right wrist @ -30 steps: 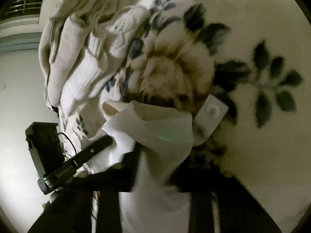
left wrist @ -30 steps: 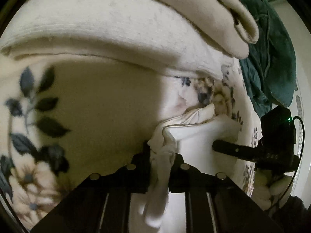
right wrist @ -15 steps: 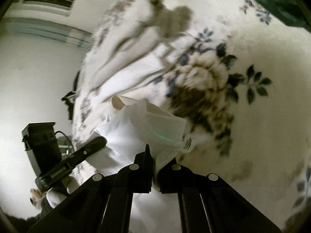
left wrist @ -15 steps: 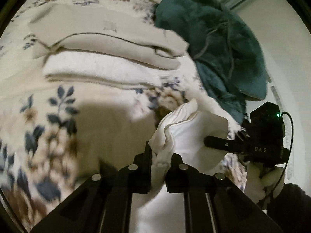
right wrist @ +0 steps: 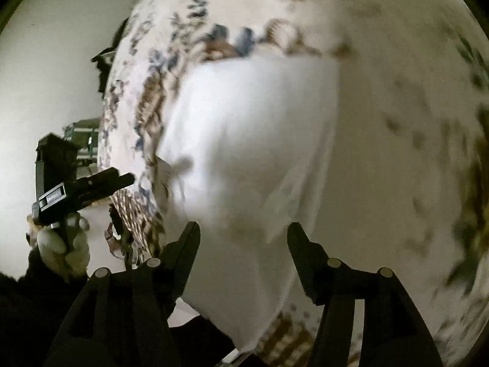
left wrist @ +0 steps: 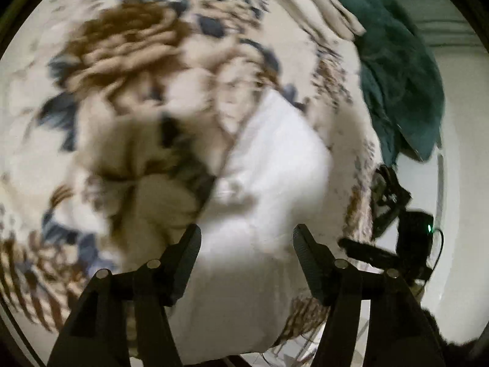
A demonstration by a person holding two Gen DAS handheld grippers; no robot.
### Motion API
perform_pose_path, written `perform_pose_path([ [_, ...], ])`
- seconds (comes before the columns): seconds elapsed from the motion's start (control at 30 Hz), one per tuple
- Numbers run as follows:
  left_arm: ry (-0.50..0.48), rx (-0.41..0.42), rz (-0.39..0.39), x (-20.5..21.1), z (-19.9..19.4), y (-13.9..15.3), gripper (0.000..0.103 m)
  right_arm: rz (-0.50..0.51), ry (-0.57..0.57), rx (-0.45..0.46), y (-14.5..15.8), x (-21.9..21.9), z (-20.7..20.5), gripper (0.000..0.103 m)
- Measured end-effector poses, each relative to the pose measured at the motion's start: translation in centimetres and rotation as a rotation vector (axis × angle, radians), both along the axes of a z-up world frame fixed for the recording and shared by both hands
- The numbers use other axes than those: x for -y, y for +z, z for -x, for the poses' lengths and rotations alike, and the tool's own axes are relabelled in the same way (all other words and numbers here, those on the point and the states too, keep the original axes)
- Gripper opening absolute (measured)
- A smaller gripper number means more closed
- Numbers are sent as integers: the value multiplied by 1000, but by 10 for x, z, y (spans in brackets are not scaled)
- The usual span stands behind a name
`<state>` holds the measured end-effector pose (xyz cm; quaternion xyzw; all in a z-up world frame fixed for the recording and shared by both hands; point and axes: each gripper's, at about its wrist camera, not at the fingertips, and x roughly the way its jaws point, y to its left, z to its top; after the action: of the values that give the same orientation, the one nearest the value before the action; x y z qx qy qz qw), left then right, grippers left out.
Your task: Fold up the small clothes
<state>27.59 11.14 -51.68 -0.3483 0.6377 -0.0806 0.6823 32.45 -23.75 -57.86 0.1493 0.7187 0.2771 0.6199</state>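
A small white garment [left wrist: 272, 189] lies on the floral blanket [left wrist: 122, 70], blurred by motion. My left gripper [left wrist: 246, 238] is open just above its near end, fingers apart on either side and holding nothing. In the right wrist view the same white garment [right wrist: 250, 140] lies spread on the blanket [right wrist: 397, 122]. My right gripper [right wrist: 243, 235] is open over its near edge, empty. Each gripper shows in the other's view, the right one [left wrist: 366, 252] at the bed edge and the left one [right wrist: 85, 183] at the left.
A dark green garment [left wrist: 397, 76] is heaped at the far right of the bed. Folded beige clothes [left wrist: 324, 3] are stacked at the top. The bed edge and pale floor [right wrist: 45, 76] lie to the side.
Both grippers were shut on the white garment and held it up. Now both have opened and let it go, and it lies on the blanket. Both views swung sharply.
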Motion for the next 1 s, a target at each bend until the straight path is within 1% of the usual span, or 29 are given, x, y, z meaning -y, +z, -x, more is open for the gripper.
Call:
perform_pose_path([
  [0.07, -2, 27, -24, 5, -8, 2, 60, 14, -85, -5, -2, 13, 4, 62],
  [0.13, -23, 73, -73, 16, -22, 6, 60, 14, -174, 17, 0, 19, 0, 62],
  [0.17, -49, 110, -105, 26, -32, 7, 60, 12, -211, 27, -2, 18, -6, 62],
  [0.2, -78, 140, -156, 39, -45, 6, 60, 2, -243, 35, -2, 16, -9, 62],
  [0.27, -121, 158, -235, 55, -57, -9, 60, -23, -279, 57, -7, 2, -17, 62],
  [0.3, -133, 152, -252, 57, -57, -14, 60, -25, -278, 72, -11, -8, -20, 62],
  [0.33, -162, 118, -284, 65, -61, -32, 60, -17, -271, 82, -11, -13, -23, 61],
  [0.4, -194, 54, -328, 69, -58, -56, 60, 60, -227, 119, -22, -33, -25, 57],
  [0.43, -211, 10, -339, 70, -52, -70, 60, 144, -189, 114, -34, -40, -20, 53],
  [0.47, -228, -25, -336, 71, -44, -79, 60, 197, -162, 84, -44, -47, -16, 46],
  [0.5, -241, -28, -335, 71, -38, -79, 60, 232, -140, 47, -53, -51, -12, 44],
  [0.53, -259, -11, -332, 71, -29, -70, 60, 240, -134, 22, -60, -49, -5, 44],
  [0.6, -259, 5, -308, 65, -12, -49, 60, 220, -144, 2, -58, -38, 9, 44],
  [0.67, -200, 20, -237, 47, 15, -21, 60, 182, -186, -32, -50, -19, 22, 44],
  [0.7, -178, 15, -220, 40, 27, -14, 60, 163, -215, -58, -44, -8, 32, 44],
  [0.73, -146, -2, -191, 28, 48, -7, 60, 149, -233, -80, -42, 1, 42, 45],
  [0.77, -132, -22, -184, 22, 61, -6, 63, 133, -252, -109, -40, 11, 55, 46],
  [0.83, -118, -68, -168, 12, 89, -13, 65, 108, -277, -178, -39, 27, 89, 47],
  [0.9, -107, -156, -170, 5, 118, -34, 65, 84, -298, -256, -49, 35, 124, 47],
  [0.93, -95, -202, -147, 3, 134, -48, 65, 77, -307, -302, -59, 38, 143, 47],
  [1.0, -96, -239, -120, 6, 149, -63, 65, 67, -325, -359, -75, 42, 170, 47],
])
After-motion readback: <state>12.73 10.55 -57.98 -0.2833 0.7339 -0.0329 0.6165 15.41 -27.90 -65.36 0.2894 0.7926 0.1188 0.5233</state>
